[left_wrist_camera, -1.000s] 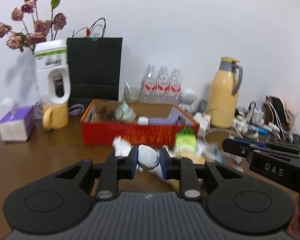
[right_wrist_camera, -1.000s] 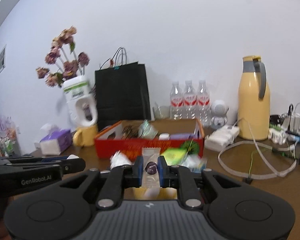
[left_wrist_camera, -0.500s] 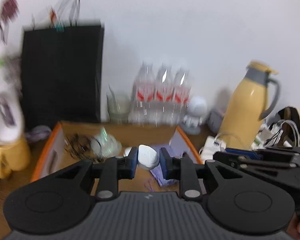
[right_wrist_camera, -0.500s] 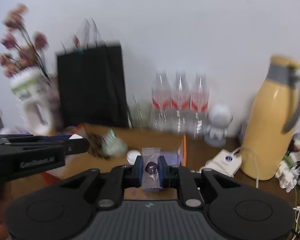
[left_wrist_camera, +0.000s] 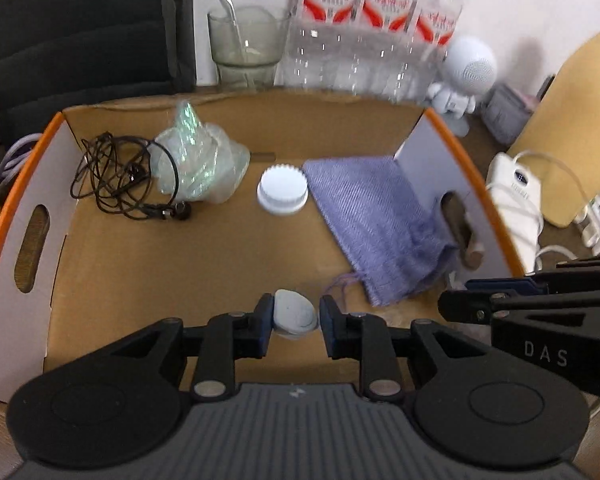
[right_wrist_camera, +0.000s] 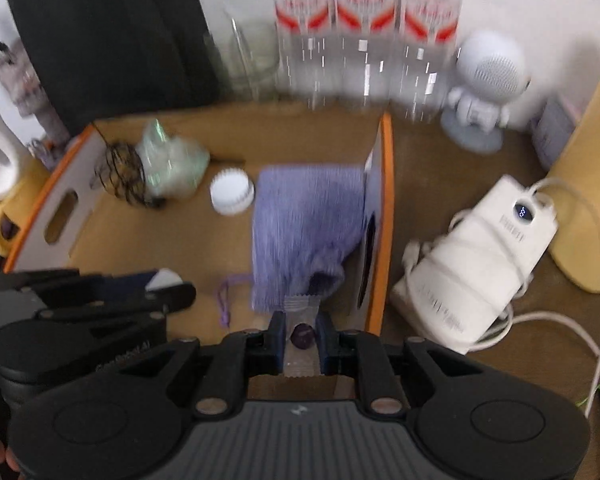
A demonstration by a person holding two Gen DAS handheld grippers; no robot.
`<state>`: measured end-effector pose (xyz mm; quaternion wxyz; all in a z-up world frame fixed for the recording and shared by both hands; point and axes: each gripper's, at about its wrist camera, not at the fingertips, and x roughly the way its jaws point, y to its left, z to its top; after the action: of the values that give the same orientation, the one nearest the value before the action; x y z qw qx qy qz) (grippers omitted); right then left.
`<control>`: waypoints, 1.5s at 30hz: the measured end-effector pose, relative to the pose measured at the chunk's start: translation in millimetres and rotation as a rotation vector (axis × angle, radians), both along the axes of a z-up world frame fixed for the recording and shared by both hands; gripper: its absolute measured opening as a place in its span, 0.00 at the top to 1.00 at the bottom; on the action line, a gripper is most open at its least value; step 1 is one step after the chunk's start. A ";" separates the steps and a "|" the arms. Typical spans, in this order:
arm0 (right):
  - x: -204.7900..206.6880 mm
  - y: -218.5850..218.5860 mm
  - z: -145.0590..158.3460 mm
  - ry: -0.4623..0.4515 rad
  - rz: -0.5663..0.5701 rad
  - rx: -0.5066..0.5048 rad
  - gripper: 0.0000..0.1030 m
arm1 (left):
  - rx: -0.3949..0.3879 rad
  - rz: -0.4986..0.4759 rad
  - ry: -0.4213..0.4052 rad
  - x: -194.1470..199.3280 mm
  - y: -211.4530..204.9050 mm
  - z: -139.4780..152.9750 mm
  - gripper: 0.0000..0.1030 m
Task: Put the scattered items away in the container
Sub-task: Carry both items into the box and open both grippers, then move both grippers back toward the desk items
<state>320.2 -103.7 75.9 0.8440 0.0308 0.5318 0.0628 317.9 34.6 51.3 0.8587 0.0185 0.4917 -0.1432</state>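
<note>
The cardboard box (left_wrist_camera: pixel 28 184) with an orange rim lies below both grippers. My left gripper (left_wrist_camera: pixel 294 316) is shut on a small pale blue-white rounded item (left_wrist_camera: pixel 294 314), held over the box floor near its front. My right gripper (right_wrist_camera: pixel 300 334) is shut on a clear candy wrapper with a dark purple sweet (right_wrist_camera: pixel 302 336), held over the box's right front corner, beside the box wall (right_wrist_camera: pixel 386 216). Inside the box lie a purple knitted pouch (left_wrist_camera: pixel 376 224), a white ridged cap (left_wrist_camera: pixel 283 190), a crumpled clear bag (left_wrist_camera: pixel 198 168) and a tangle of black earphones (left_wrist_camera: pixel 120 178).
Behind the box stand three water bottles (left_wrist_camera: pixel 364 20), a glass (left_wrist_camera: pixel 244 46), a black paper bag (left_wrist_camera: pixel 80 28) and a small white robot figure (left_wrist_camera: pixel 466 76). To the right sit a white power bank with cable (right_wrist_camera: pixel 480 260) and a yellow thermos (left_wrist_camera: pixel 572 128). A yellow mug (right_wrist_camera: pixel 8 220) stands left.
Both grippers have moved forward from in front of the box to over it and tipped downward, each still holding its item. The view now looks down into the box.
</note>
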 end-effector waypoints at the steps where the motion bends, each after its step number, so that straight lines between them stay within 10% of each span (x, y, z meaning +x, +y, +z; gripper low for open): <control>1: 1.4 0.7 -1.8 0.013 0.003 0.010 0.87 | 0.008 -0.003 0.015 0.7 0.1 -1.9 0.71; 18: 12.0 5.5 54.8 0.025 -0.111 0.059 0.35 | 0.043 0.133 0.054 24.3 43.3 71.0 0.06; 35: -70.0 28.3 148.3 -0.182 -0.061 0.002 0.21 | 0.095 0.144 -0.178 -61.4 57.7 162.0 0.00; 45: -117.4 37.2 140.1 -0.378 -0.055 0.049 0.15 | -0.008 0.193 -0.391 -122.8 92.8 140.7 0.00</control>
<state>202.8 -66.5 216.0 0.9292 0.0537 0.3613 0.0573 195.1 127.4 192.0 0.9476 -0.0049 0.3144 -0.0560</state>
